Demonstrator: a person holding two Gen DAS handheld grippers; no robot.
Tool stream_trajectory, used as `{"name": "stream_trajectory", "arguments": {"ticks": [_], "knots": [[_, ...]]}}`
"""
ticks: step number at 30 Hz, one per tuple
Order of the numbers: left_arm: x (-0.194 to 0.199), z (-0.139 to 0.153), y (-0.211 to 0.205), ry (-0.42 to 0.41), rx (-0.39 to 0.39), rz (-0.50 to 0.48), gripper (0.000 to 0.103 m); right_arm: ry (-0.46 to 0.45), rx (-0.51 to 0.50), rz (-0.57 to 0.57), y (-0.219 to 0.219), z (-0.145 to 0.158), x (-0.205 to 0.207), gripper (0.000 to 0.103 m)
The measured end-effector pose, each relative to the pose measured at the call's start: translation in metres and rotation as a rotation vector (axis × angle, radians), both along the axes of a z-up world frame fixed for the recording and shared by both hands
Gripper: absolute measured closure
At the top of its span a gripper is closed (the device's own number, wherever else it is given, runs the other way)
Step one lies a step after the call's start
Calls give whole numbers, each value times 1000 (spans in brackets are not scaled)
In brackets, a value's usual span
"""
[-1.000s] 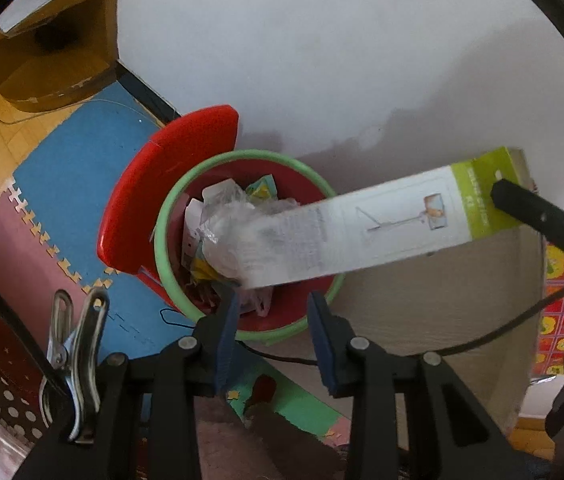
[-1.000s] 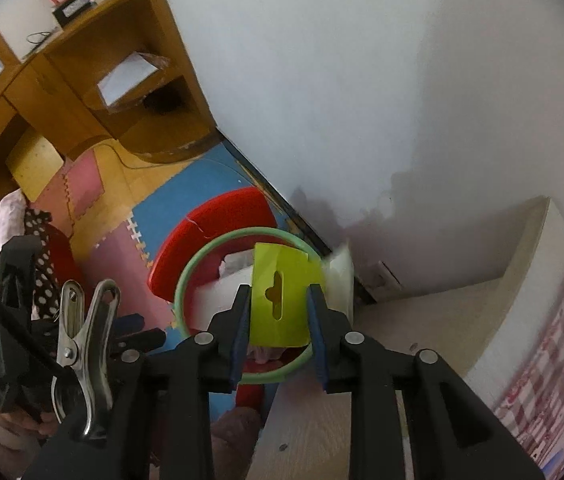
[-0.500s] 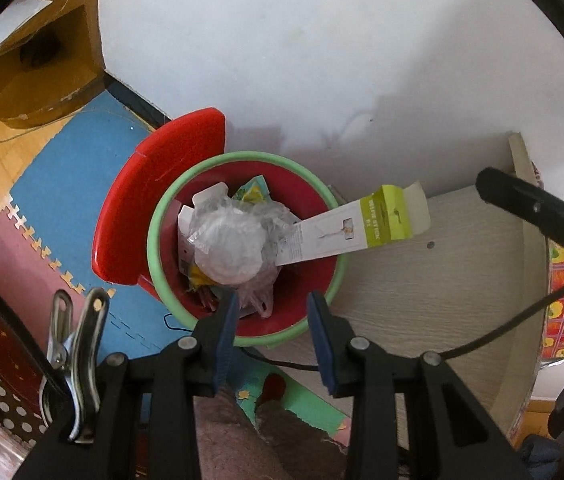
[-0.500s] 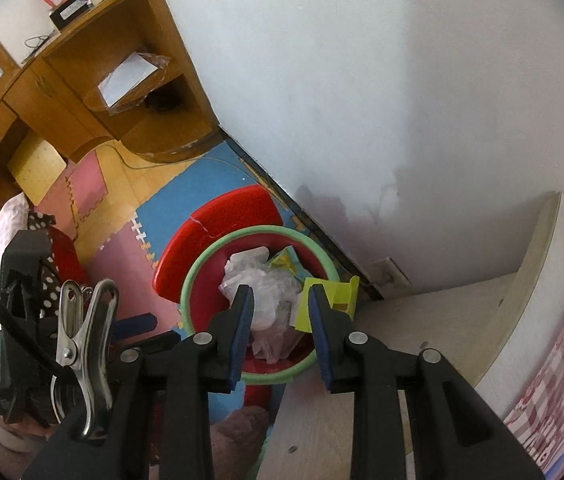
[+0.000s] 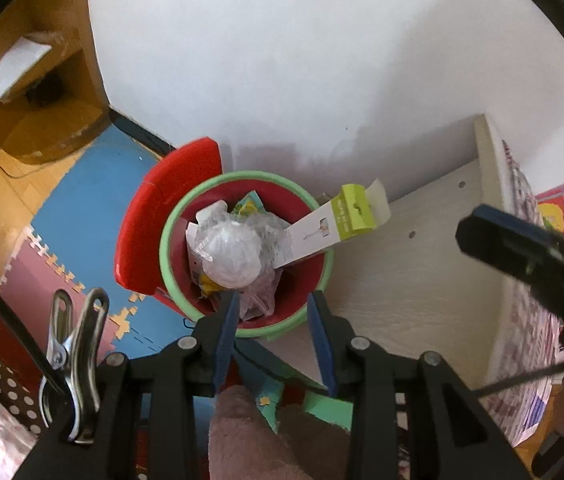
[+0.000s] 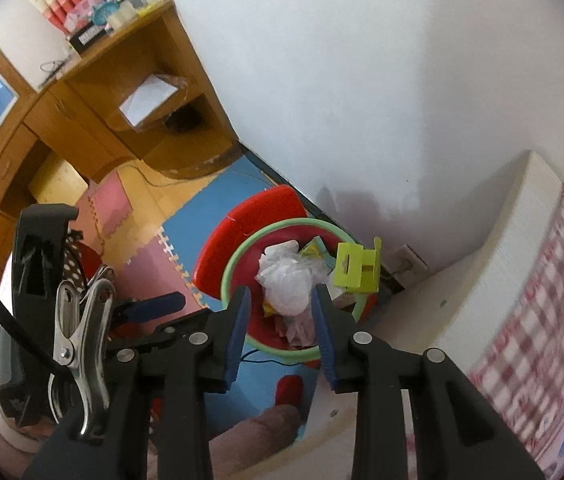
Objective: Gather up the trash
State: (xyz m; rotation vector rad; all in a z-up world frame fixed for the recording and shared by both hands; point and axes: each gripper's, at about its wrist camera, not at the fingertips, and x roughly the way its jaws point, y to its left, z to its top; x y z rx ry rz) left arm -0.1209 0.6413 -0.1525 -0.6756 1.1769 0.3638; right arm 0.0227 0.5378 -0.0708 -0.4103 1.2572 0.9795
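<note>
Your box (image 5: 332, 228) leans half out over the bin (image 5: 242, 326) rim and could tip out. Your right gripper (image 6: 278, 322) is opening, empty; your left gripper (image 5: 272, 334) is part open, empty.

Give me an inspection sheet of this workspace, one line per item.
Surface: pale wooden top beside the bin; foam floor mats below.
Job's things: red bin with green rim, full; long box leans over its rim, green end sticking out; clear plastic wrap on top.
Clutter: red lid behind the bin.
Grippers: left hand-held gripper open, nothing between the fingers; right hand-held gripper empty, jaws opening.
Cables: thin black cable on the floor by the bin.
Surroundings: white wall, wooden desk, checked cloth.
</note>
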Motion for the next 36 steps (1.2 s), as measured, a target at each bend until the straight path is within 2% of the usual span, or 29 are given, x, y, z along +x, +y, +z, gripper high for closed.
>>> {"name": "stream_trajectory", "arguments": {"ticks": [12, 16, 26, 36], "knots": [[-12, 87, -50, -18, 113, -56, 62, -43, 107, -80, -67, 68, -17, 64], [-17, 104, -62, -22, 111, -53, 62, -42, 129, -108, -88, 84, -19, 62], [-29, 129, -92, -7, 100, 6, 62, -52, 128, -164, -135, 103, -28, 59], [-28, 131, -116, 13, 122, 17, 60, -60, 94, -191, -155, 101, -27, 56]]}}
